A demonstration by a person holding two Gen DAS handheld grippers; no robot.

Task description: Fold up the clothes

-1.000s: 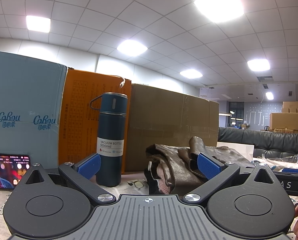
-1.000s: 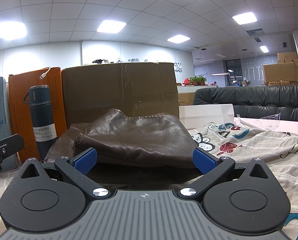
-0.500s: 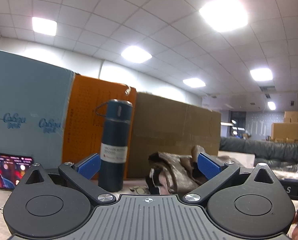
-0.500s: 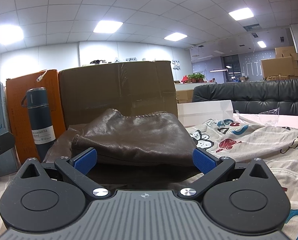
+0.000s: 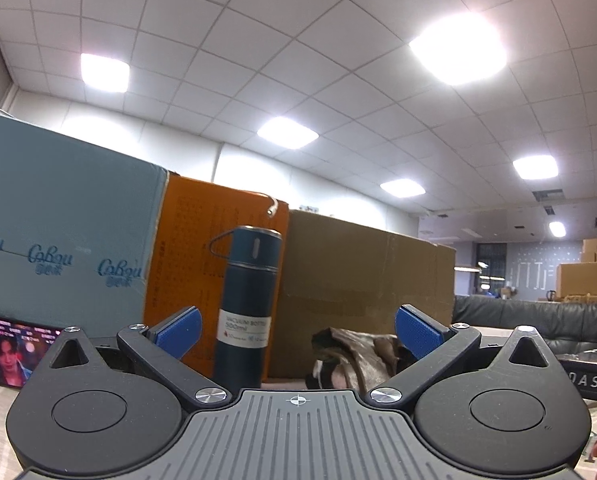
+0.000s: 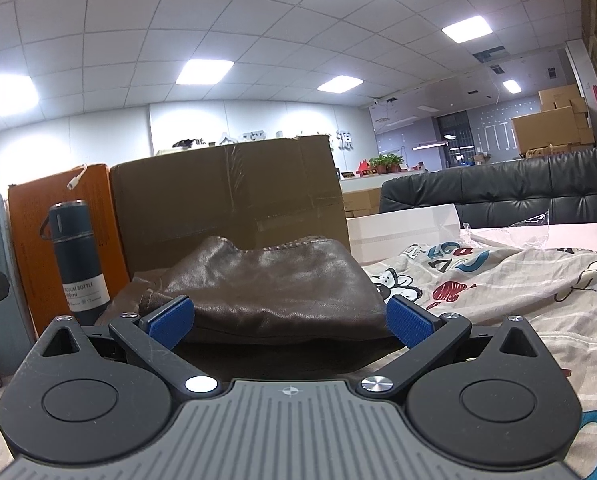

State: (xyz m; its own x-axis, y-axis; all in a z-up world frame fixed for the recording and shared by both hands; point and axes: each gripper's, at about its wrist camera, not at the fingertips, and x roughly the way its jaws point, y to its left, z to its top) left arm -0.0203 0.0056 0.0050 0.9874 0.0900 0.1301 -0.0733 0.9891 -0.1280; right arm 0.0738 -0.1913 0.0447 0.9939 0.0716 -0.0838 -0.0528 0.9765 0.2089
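1. Holding both tools low and level over the bed, we have the left gripper (image 5: 296, 330) and the right gripper (image 6: 290, 318) spread wide with nothing between the blue pads.
2. The task's thing — a brown leather garment (image 6: 266, 284) — lies bunched on the cartoon-print sheet (image 6: 498, 288), directly ahead of the right gripper and just beyond its tips. From the left wrist view it shows as a crumpled heap (image 5: 358, 354) to the right of centre, farther off.
3. We judge the wide stance as readiness: each side can slide onto an edge of the leather before closing.
4. A dark blue vacuum bottle (image 5: 248, 308) stands upright to the left of the garment, in front of an orange box (image 5: 186, 264) and a brown cardboard carton (image 5: 362, 276) — near enough that a swinging fold could tip it.
5. Folding looks not yet begun; the heap has no clean crease, and stiff leather will likely resist a sharp one.
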